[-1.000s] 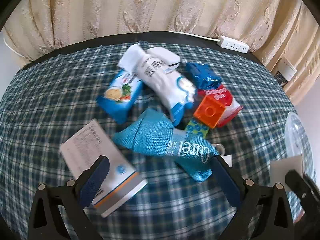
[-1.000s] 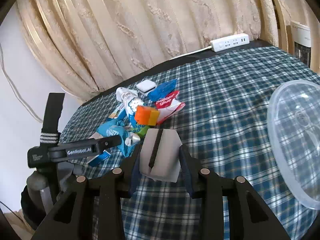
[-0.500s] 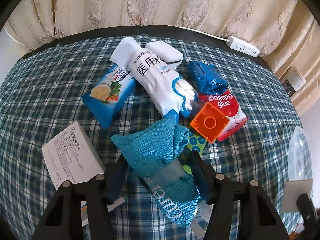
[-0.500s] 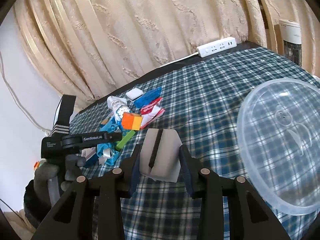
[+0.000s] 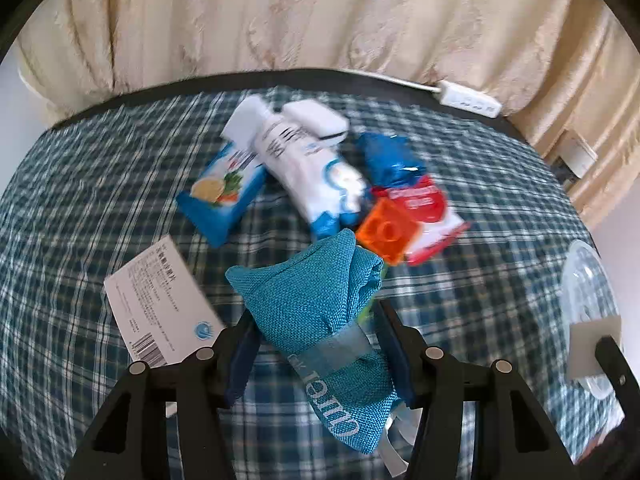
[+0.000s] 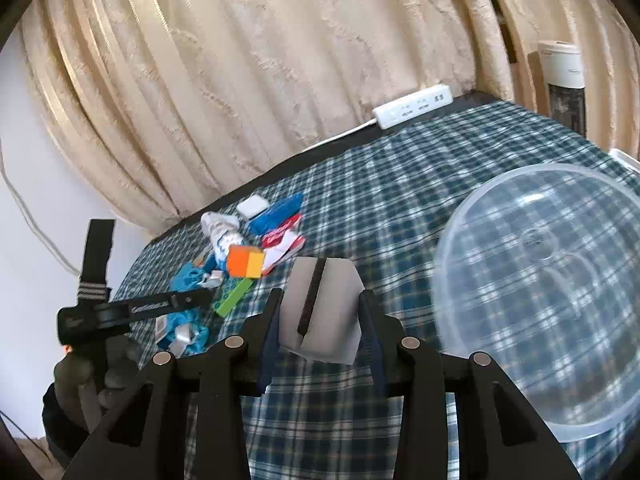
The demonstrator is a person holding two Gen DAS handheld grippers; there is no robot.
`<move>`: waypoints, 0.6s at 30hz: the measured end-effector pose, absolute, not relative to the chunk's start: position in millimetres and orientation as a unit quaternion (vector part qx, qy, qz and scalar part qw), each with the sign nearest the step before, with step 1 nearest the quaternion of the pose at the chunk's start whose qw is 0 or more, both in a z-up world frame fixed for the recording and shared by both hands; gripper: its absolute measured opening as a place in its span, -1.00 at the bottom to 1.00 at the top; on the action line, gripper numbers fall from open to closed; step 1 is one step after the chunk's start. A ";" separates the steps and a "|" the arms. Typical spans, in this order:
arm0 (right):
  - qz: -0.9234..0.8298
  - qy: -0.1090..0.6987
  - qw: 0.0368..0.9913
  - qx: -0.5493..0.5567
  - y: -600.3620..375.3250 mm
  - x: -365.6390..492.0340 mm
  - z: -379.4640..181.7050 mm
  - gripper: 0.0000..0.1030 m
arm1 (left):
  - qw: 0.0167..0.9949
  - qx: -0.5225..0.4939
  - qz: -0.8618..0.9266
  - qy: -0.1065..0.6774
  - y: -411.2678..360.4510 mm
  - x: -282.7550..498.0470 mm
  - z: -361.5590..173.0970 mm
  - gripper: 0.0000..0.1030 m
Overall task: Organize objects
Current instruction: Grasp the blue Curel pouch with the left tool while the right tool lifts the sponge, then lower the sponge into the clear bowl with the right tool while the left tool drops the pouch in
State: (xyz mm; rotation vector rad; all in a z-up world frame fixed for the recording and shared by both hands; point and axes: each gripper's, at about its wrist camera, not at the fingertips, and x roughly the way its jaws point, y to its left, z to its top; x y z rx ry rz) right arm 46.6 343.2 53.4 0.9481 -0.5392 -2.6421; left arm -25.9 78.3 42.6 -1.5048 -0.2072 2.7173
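Left gripper (image 5: 316, 354): jaws closing on the teal pouch (image 5: 316, 300), which a second ago lay loose between wide-open jaws. It now sits pinched and lifted off the checked tablecloth (image 5: 72, 216), so I judge one pick secured. Right gripper (image 6: 320, 320) is clamped on a grey block (image 6: 320, 304), beside the clear bowl (image 6: 552, 308). Count on the cloth: four packets, one white case, one orange brick (image 5: 384, 234), one white box (image 5: 160, 300).

Looks like a home room: heavy cream curtains (image 6: 248, 80) w/ embossed pattern, checked cloth (image 6: 400, 208) over the surface, white power strip (image 6: 412, 111) at its back edge, household packets & toys strewn about.
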 end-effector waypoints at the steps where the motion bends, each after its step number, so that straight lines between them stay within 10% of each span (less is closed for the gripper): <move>1: -0.916 -0.188 0.137 0.326 346.5 47.2 54.6 -0.25 | 0.020 -0.480 0.875 -0.064 81.8 -24.3 45.6 0.15; 18: -0.932 -0.209 -0.008 0.297 441.0 74.8 58.5 -0.25 | 0.116 -0.453 0.884 -0.009 164.0 -13.3 80.6 0.15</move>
